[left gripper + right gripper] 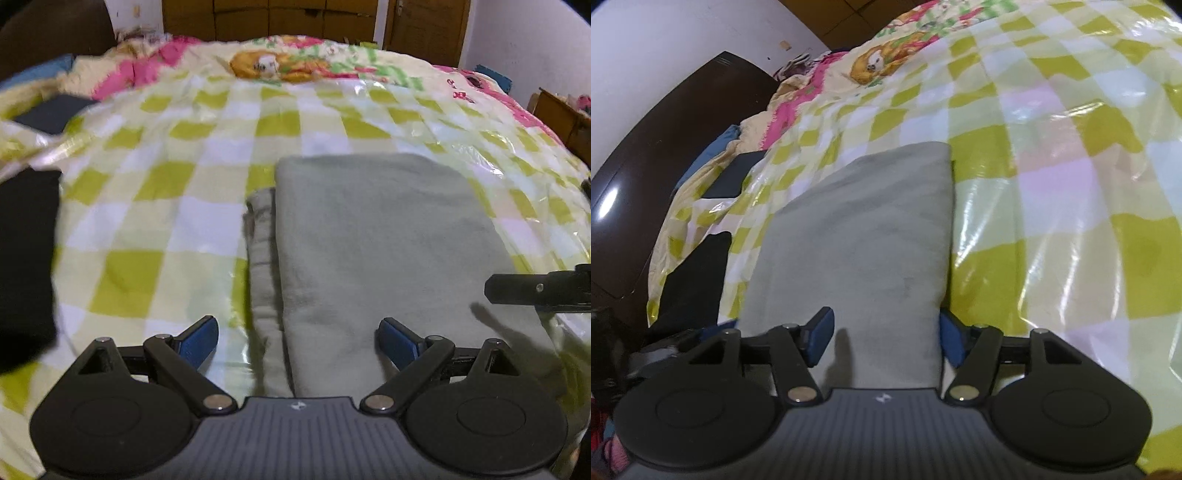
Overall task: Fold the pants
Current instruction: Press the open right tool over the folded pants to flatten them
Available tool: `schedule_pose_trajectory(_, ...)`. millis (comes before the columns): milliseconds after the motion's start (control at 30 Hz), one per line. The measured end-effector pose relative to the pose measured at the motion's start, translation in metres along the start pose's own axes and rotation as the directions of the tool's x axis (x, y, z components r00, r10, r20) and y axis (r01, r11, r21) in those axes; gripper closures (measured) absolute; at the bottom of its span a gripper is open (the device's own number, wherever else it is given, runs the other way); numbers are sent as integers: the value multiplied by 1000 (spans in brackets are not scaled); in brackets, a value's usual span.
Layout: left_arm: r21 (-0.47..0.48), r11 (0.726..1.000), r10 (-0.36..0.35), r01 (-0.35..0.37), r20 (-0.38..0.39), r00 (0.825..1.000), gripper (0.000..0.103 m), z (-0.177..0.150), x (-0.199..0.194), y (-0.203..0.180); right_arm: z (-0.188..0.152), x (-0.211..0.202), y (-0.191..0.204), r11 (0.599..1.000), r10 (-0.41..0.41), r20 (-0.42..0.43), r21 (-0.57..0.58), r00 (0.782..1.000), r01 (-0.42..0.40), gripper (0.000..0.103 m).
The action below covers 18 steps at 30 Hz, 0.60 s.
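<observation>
Bed cover (155,192): green-and-white checks — glossy plastic over it.
Black cloth (26,266): at the bed's left edge.
Dark folded item (55,112): far left corner.
Headboard (646,177): dark wood — glossy.
Wardrobe (269,16): beyond the bed's far edge.

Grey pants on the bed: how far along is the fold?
Done: the grey pants lie as a compact rectangle on the checked bedcover. In hand: nothing; the left gripper and right gripper are open, with pads clear of the cloth. Left: a lower layer pokes out along the left edge, so perhaps a tidy-up or another fold.
</observation>
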<state>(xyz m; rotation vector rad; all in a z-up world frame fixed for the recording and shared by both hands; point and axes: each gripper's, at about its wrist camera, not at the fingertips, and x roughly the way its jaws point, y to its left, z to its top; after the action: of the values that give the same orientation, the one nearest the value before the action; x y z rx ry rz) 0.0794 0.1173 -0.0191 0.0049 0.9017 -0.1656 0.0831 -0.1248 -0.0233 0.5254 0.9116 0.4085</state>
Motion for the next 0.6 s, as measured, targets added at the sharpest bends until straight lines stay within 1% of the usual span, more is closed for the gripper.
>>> schedule_pose_trajectory(33, -9, 1000, -15, 15, -5, 1000, 0, 0, 2, 1, 1, -1, 1, 1000, 11, -3, 7, 1000, -11, 42)
schedule_pose_trajectory(67, -6, 1000, -27, 27, -2, 1000, 0, 0, 2, 1, 1, -3, 2, 1000, 20, -2, 6, 1000, -20, 49)
schedule_pose_trajectory(100, 5, 999, -40, 40, 4, 999, 2, 0, 2, -1, 3, -4, 4, 1000, 22, -4, -7, 1000, -22, 58)
schedule_pose_trajectory(133, 13, 999, -50, 50, 6, 999, 5, 1, 3, -3, 5, -3, 5, 1000, 14, -8, -13, 1000, -14, 63)
schedule_pose_trajectory(167, 19, 998, -60, 60, 10, 998, 8, 3, 5, -6, 7, -2, 5, 1000, 13, -11, -13, 1000, -13, 72)
schedule_pose_trajectory(200, 27, 997, -66, 65, 12, 998, 9, 6, 7, -9, 11, 2, 2, 1000, 15, -17, -11, 1000, -16, 77)
schedule_pose_trajectory(267, 48, 997, -56, 55, 25, 998, 9, 14, 15, -15, 20, 10, -7, 1000, 18, -25, 15, 1000, -17, 83)
schedule_pose_trajectory(333, 45, 997, -60, 59, 38, 997, 9, 24, 25, -16, 31, 16, -18, 999, 32, -18, 42, 999, -31, 87)
schedule_pose_trajectory(433, 43, 996, -79, 76, 51, 996, 9, 44, 44, -17, 47, 14, -29, 999, 15, 20, 49, 1000, -16, 89)
schedule_pose_trajectory(600, 107, 989, -114, 105, 77, 990, 9, 90, 82, -37, 86, 18, -55, 994, -76, 100, 90, 992, 67, 89)
